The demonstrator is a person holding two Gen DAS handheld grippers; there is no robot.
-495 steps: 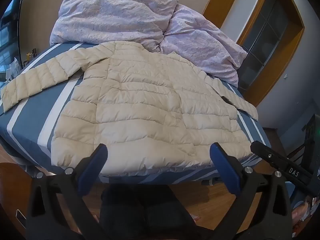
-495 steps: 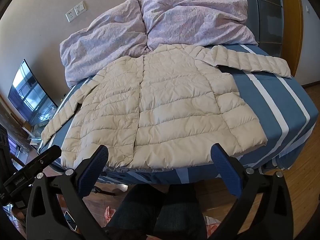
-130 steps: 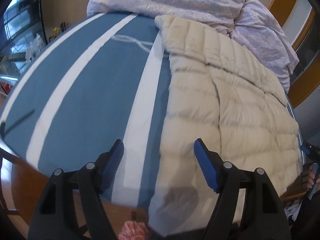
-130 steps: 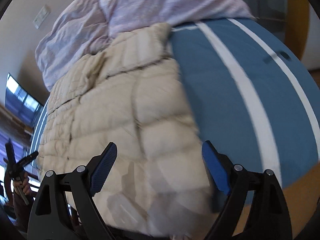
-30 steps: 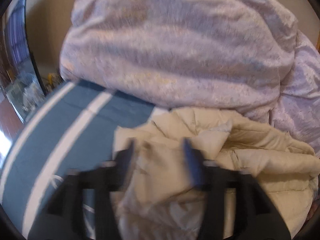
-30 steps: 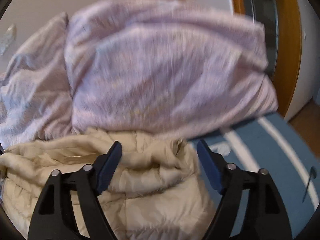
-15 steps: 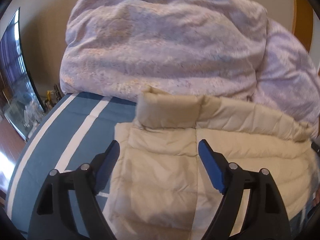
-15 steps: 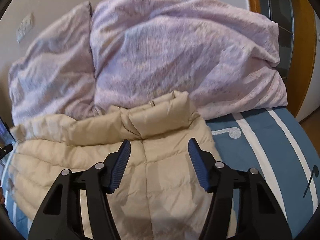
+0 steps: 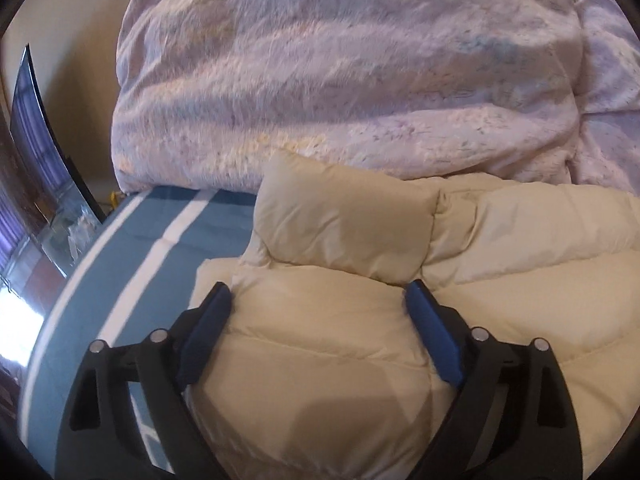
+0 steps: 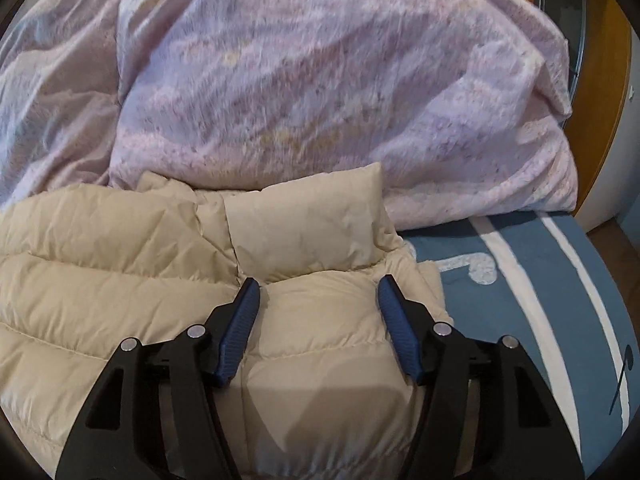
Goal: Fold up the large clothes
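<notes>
A cream quilted puffer jacket (image 9: 400,320) lies folded on the blue striped bed (image 9: 132,248); it also shows in the right wrist view (image 10: 160,280). My left gripper (image 9: 320,304) is open, its jaws spread over the jacket's left corner, just below a raised puffy panel (image 9: 344,220). My right gripper (image 10: 318,296) is open over the jacket's right corner, just below a similar panel (image 10: 304,232). Neither holds fabric.
A lilac duvet (image 9: 340,72) is piled right behind the jacket; it also shows in the right wrist view (image 10: 320,92). A dark screen (image 9: 40,120) stands at the left. A wooden door frame (image 10: 608,92) is at the right, past the bed's edge (image 10: 560,280).
Both grippers have moved forward and lower over the jacket's far edge. The right jaws stay narrower than they were a second ago. A second ago the left jaws were narrower around bunched fabric; they are now open and empty.
</notes>
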